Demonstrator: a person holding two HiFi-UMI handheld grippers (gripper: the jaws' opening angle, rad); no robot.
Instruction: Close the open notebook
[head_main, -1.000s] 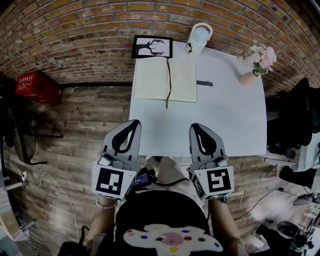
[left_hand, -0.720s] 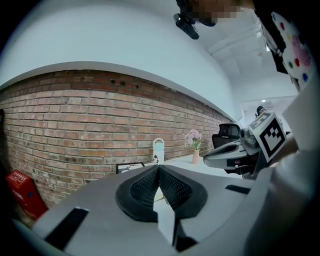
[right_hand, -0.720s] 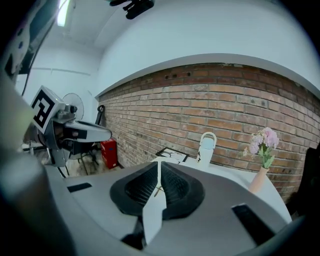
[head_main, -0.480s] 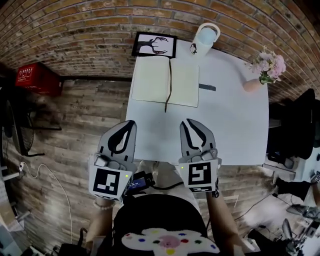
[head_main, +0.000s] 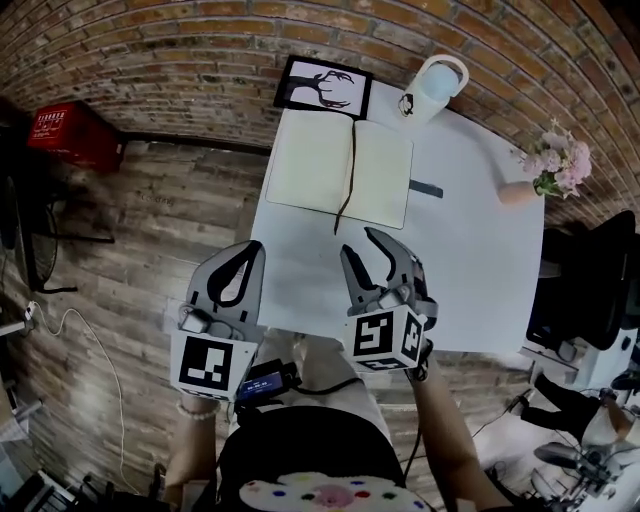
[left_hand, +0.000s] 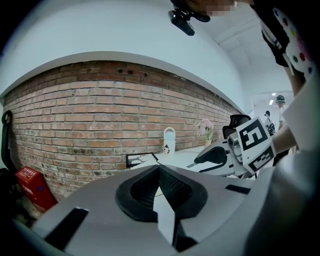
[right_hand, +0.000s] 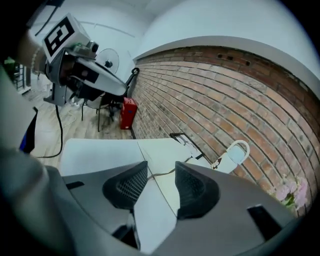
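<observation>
The notebook (head_main: 340, 173) lies open and flat at the far end of the white surface (head_main: 470, 250), close to the brick wall. The left tool (head_main: 252, 250) is shut tight and holds nothing. The right tool (head_main: 362, 243) has just been opening. Its jaws stand apart with nothing between them, near the notebook's front edge.

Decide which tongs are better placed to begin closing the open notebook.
Right: the right tongs have just been opening, empty, nearer the notebook, aimed at its pages; the left tongs are shut, farther left.
</observation>
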